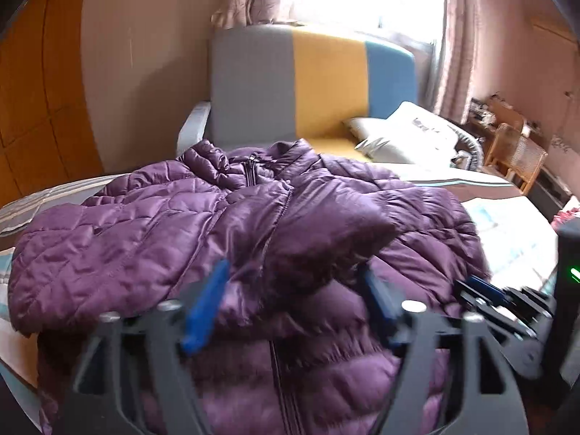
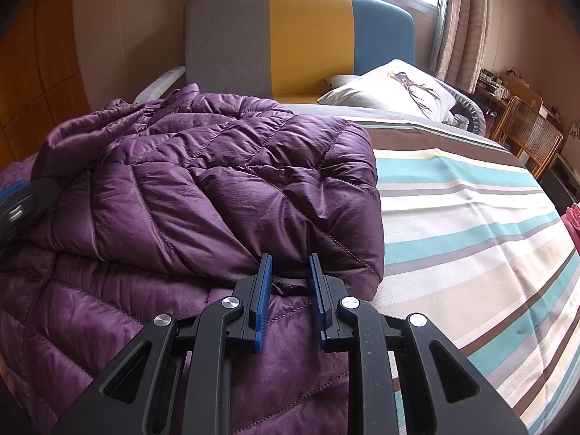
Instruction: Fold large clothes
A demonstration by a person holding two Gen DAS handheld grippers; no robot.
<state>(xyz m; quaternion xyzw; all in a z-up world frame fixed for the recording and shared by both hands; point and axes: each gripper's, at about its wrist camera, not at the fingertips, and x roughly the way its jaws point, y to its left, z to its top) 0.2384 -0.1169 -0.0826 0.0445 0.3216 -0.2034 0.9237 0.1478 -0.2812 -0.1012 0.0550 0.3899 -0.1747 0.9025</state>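
A purple quilted puffer jacket (image 1: 217, 224) lies front-up on the bed, zip closed, with both sleeves folded in across its chest. My left gripper (image 1: 293, 275) is open just above the jacket's middle, its blue pads wide apart and holding nothing. In the right wrist view the jacket (image 2: 203, 181) shows its folded right sleeve. My right gripper (image 2: 289, 259) is part open, its pads either side of the sleeve's cuff edge without pinching it. The right gripper also shows in the left wrist view (image 1: 507, 304), and the left one at the right view's left edge (image 2: 18, 206).
The bed has a striped sheet (image 2: 471, 217) and a grey, yellow and blue headboard (image 2: 308, 36). A white pillow (image 2: 391, 87) lies at the head. A rattan chair (image 2: 529, 134) and a cluttered shelf stand on the right. A wooden wardrobe (image 1: 36, 108) is on the left.
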